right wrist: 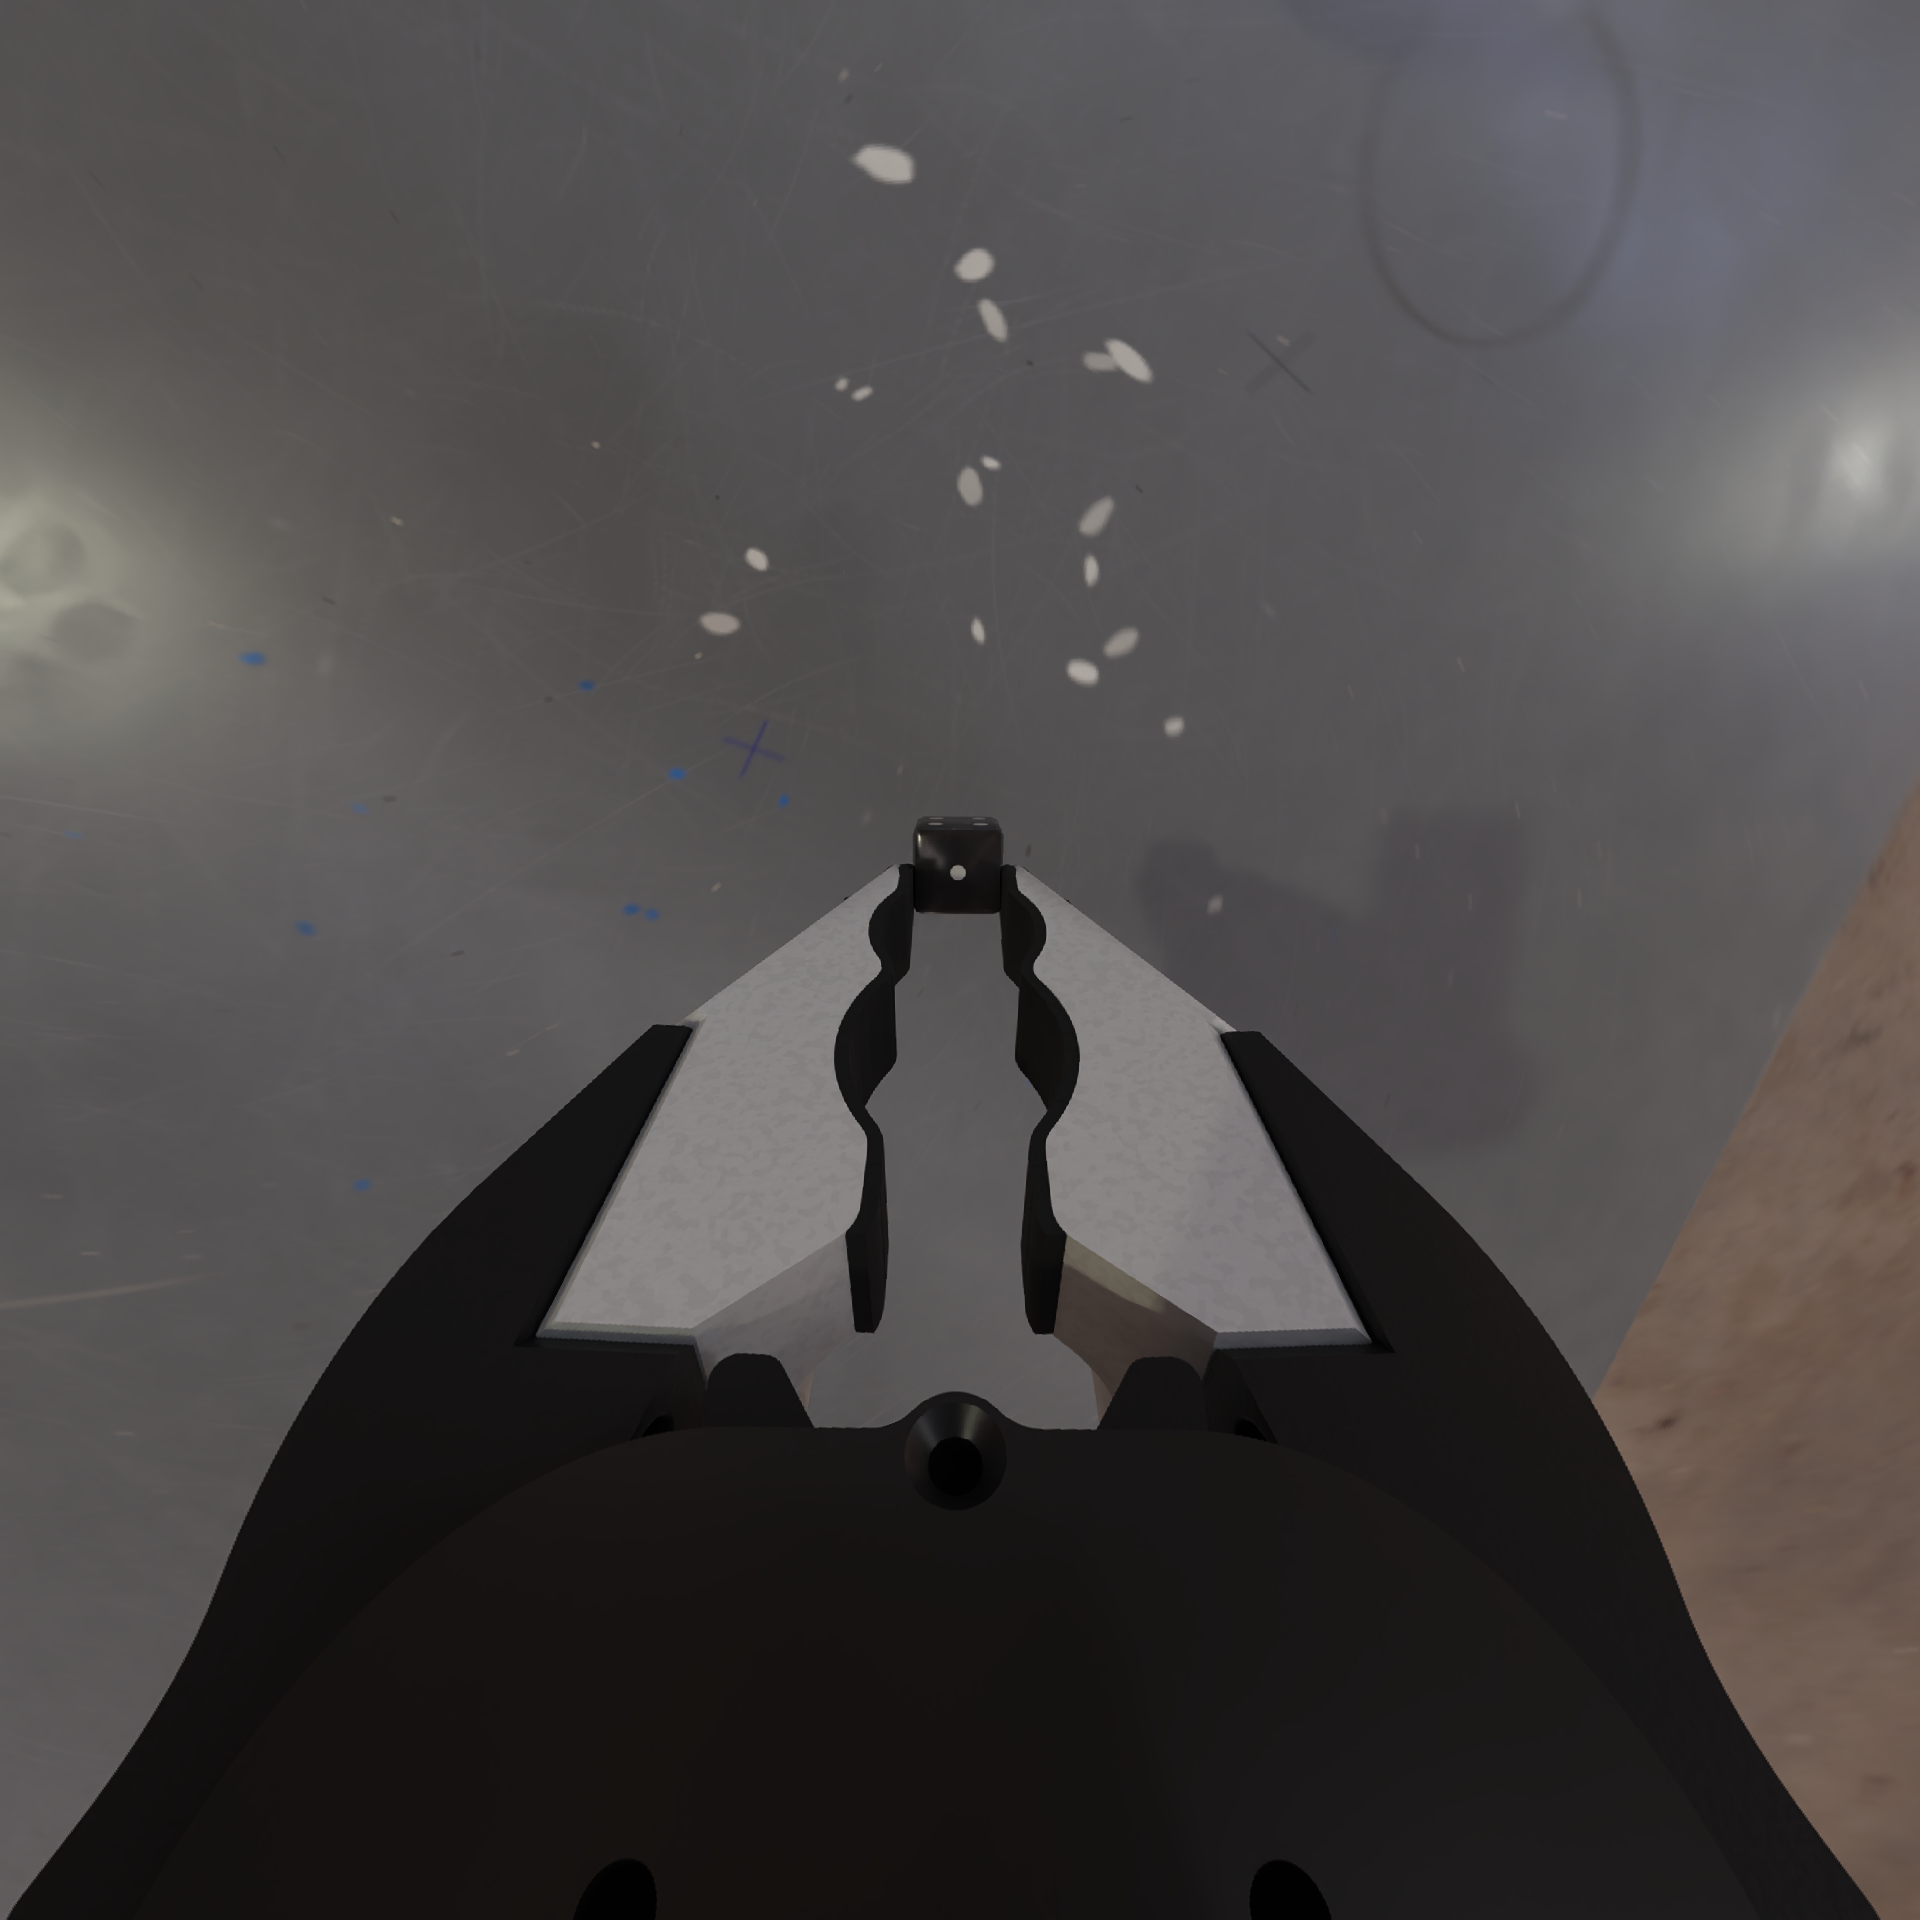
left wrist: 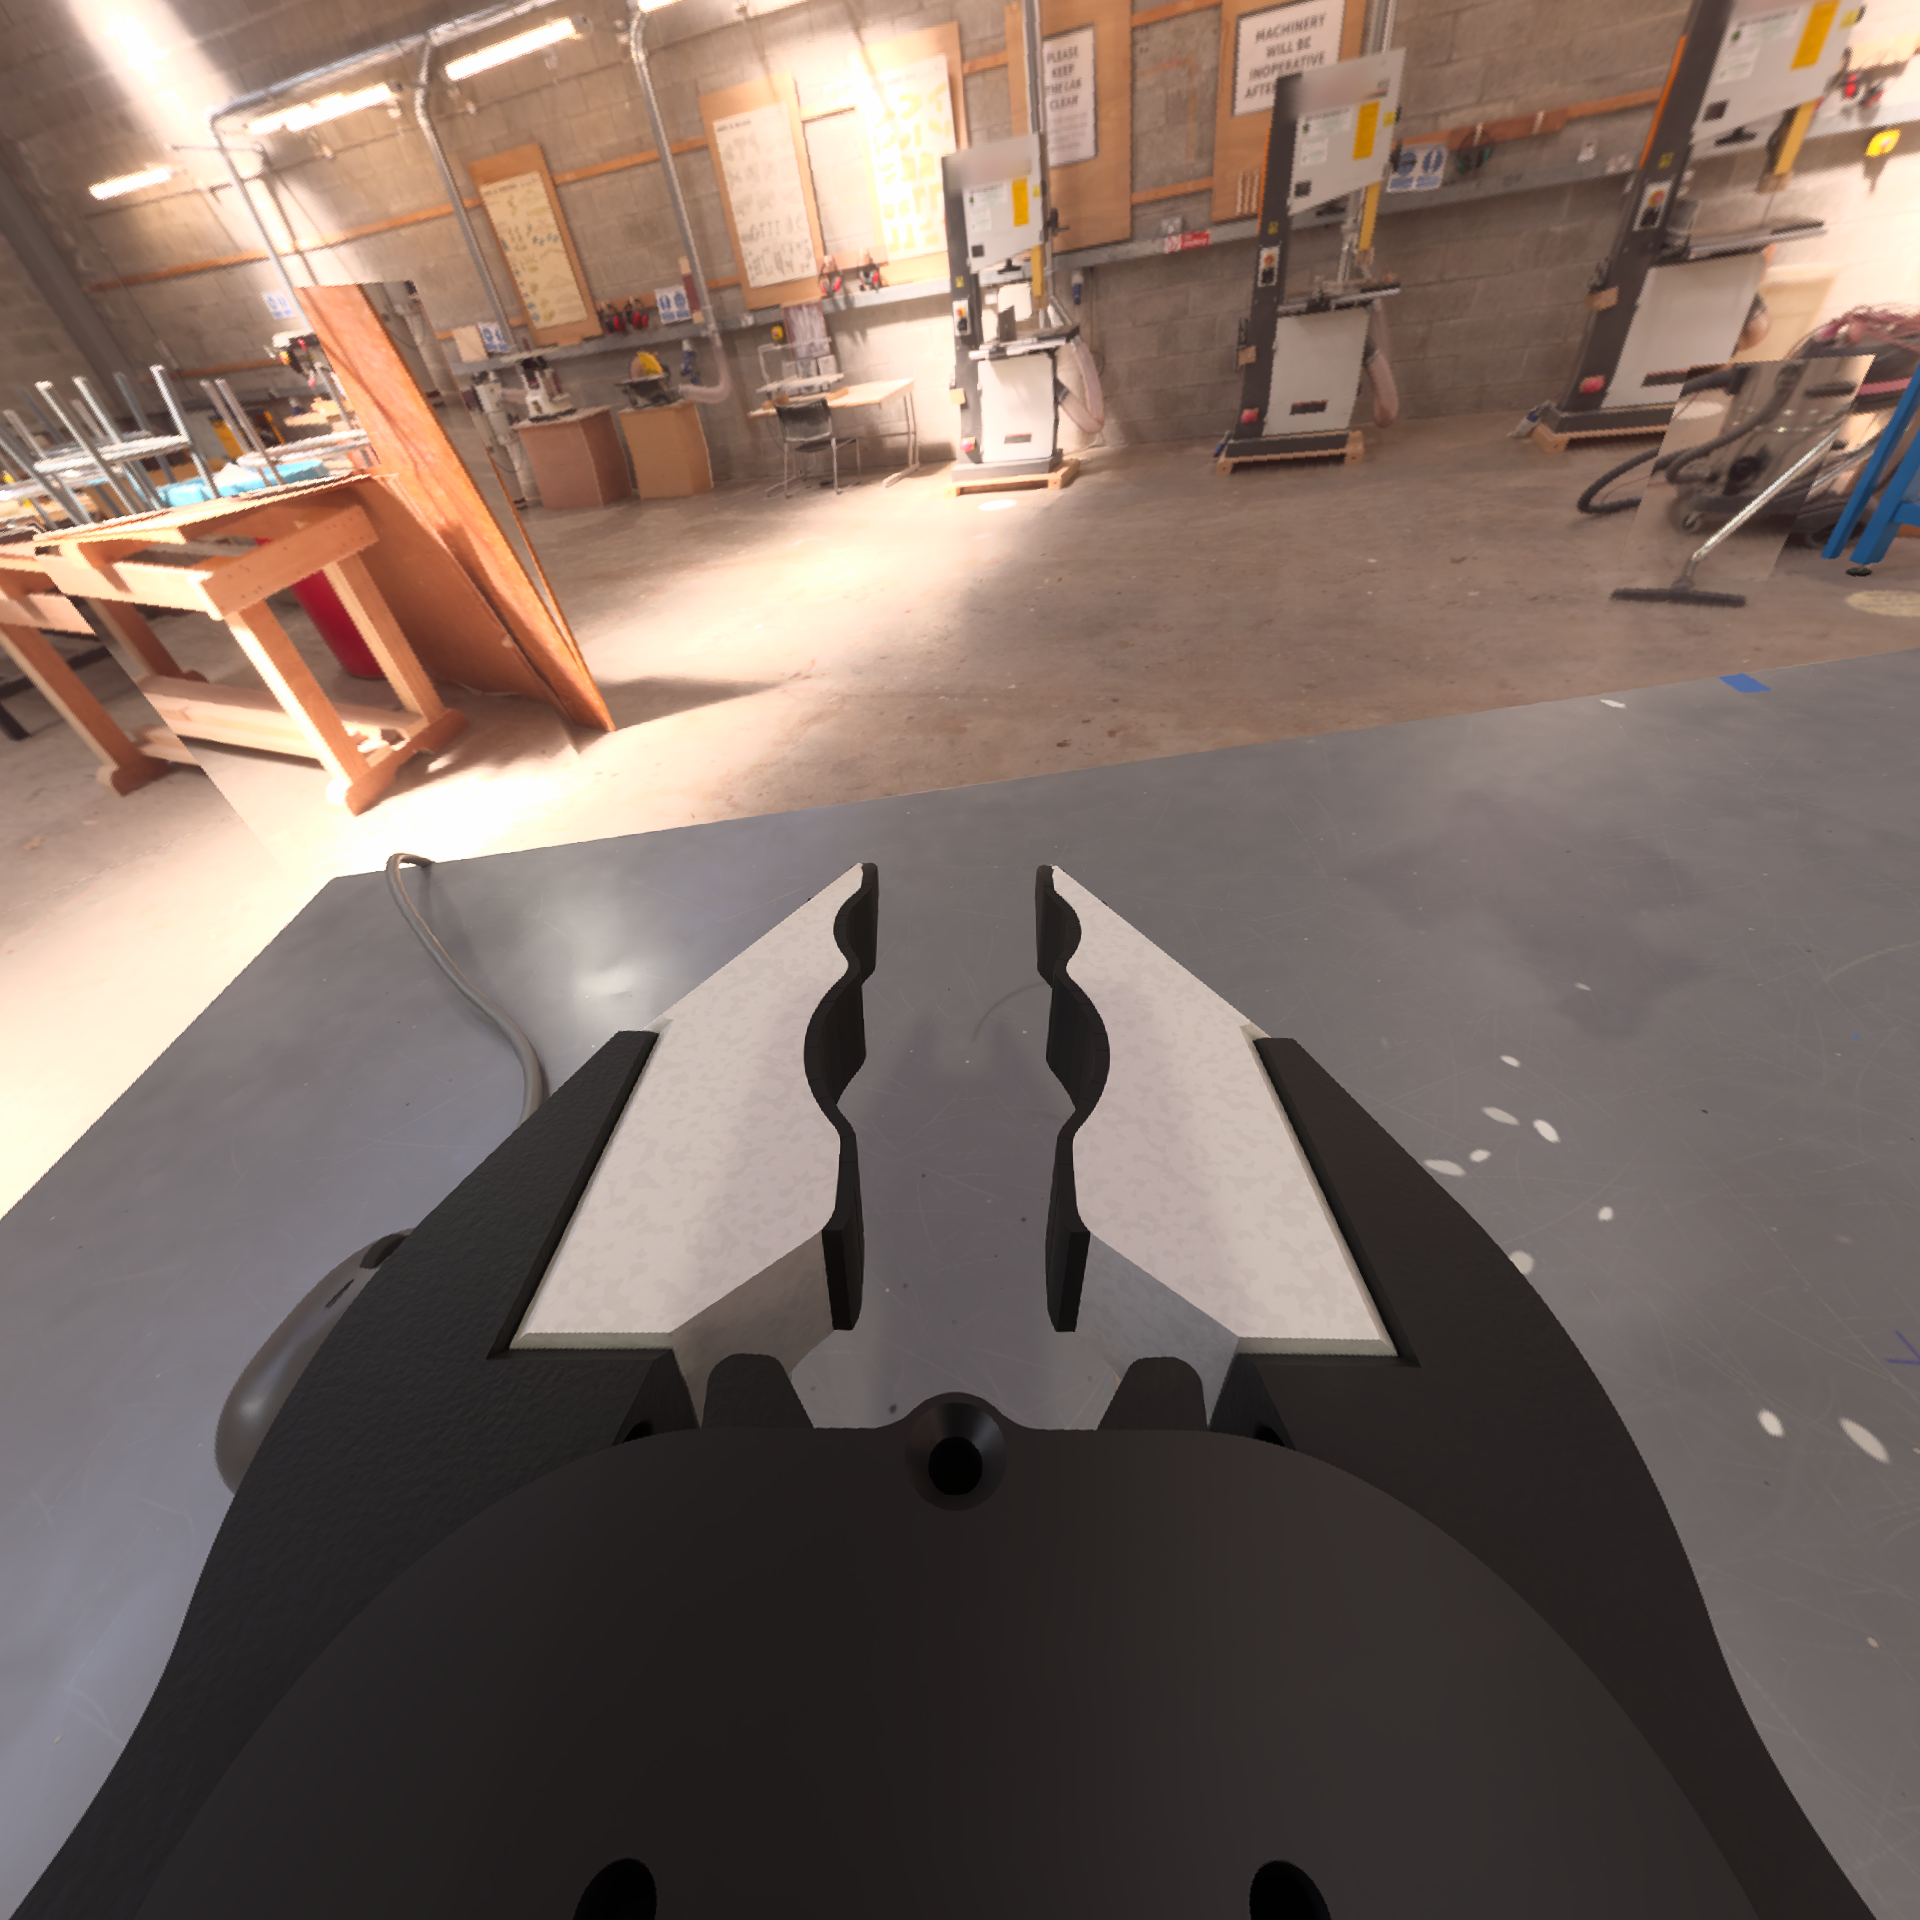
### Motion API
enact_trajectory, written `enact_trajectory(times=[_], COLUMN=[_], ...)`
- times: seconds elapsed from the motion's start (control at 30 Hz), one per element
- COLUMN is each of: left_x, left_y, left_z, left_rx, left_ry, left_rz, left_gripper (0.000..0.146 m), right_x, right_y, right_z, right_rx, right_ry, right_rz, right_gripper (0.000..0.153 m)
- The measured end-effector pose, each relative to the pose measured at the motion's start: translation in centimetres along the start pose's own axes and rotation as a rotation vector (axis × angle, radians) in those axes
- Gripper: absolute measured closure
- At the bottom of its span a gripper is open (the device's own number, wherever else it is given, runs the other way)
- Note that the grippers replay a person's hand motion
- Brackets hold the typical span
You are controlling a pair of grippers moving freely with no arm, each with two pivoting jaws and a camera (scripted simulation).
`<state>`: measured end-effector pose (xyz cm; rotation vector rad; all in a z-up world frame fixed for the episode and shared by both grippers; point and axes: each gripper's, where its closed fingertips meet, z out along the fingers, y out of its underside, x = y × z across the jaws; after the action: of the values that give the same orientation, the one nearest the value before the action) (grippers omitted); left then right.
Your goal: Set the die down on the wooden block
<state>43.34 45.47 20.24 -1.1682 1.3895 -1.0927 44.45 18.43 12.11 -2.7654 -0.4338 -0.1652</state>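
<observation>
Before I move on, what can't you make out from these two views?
- Wooden block: in neither view.
- Die, right wrist view: pinched at the right gripper fingertips, only two faces visible, pips tiny.
- Computer mouse, left wrist view: mostly hidden behind the left gripper.
- Tan surface, right wrist view: cut off by the edge, unidentifiable.

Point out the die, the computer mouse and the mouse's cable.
die (right wrist: 957, 865): right wrist view, on its dark face with one white pip, between the fingertips.
computer mouse (left wrist: 281, 1371): left wrist view, on its grey rounded body beside the gripper.
cable (left wrist: 473, 997): left wrist view, mid-length on the grey cord.
</observation>
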Motion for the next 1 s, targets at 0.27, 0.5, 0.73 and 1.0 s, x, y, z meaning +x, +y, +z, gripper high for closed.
enact_trajectory(times=[0.27,0.5,0.73,1.0], left_x=[1.0,1.4,1.7,1.3], left_y=[-0.2,-0.6,-0.9,-0.6], left_z=[0.4,0.3,0.2,0.3], left_rx=[-0.007,0.000,0.003,0.004], left_ry=[0.025,0.025,0.026,0.024], left_rz=[0.023,0.031,0.051,0.029], left_gripper=[0.116,0.116,0.116,0.116], right_x=[-5.1,-8.1,-7.5,-3.8], right_y=[15.8,23.2,21.7,13.3], right_z=[-1.3,2.1,0.2,-2.8], right_rx=[-0.129,-0.103,-0.128,0.085], right_ry=[0.082,0.089,0.099,0.154], right_rz=[0.527,0.757,0.637,0.463], right_gripper=[0.137,0.137,0.119,0.128])
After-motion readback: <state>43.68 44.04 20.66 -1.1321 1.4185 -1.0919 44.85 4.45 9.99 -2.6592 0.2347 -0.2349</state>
